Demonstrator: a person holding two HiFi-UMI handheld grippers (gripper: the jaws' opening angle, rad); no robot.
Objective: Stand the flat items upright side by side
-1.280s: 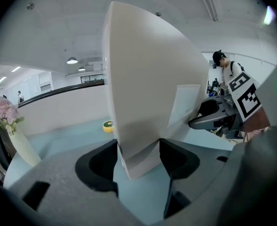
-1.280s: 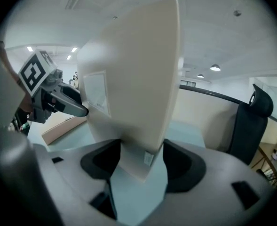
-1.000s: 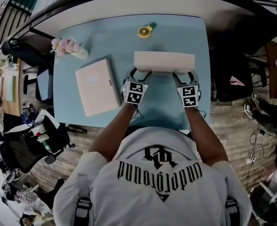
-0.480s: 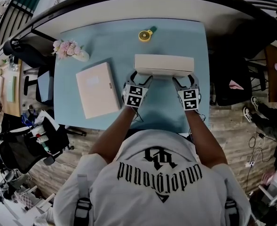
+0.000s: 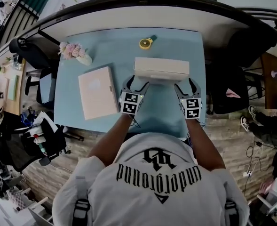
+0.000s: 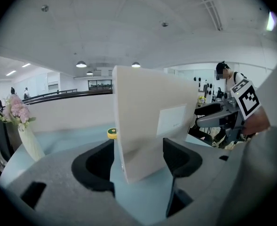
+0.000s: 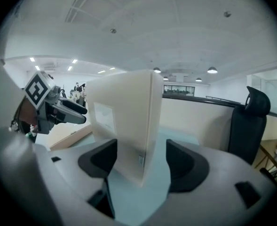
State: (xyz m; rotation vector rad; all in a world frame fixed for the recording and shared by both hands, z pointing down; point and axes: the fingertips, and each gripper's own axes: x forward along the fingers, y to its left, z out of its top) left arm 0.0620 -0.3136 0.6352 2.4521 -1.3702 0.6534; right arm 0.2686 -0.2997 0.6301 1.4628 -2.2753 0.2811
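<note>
A cream flat box (image 5: 162, 69) stands upright on its long edge on the light blue table (image 5: 105, 41). My left gripper (image 5: 136, 83) is at its left end and my right gripper (image 5: 185, 84) at its right end, both open. In the left gripper view the box's end (image 6: 152, 121) rises between the spread jaws of the left gripper (image 6: 138, 159), with a gap at the pads. The right gripper view shows the other end (image 7: 126, 121) between the open right gripper (image 7: 140, 161). A second, pinkish flat box (image 5: 98, 91) lies flat to the left.
A yellow tape measure (image 5: 146, 43) lies behind the standing box. A vase of pink flowers (image 5: 75, 52) stands at the table's back left corner. Black office chairs stand off the left side (image 5: 30, 51) and the right side (image 5: 237, 79).
Both grippers have spread their jaws off the upright box and drawn back a little toward the person. The box stays standing.
</note>
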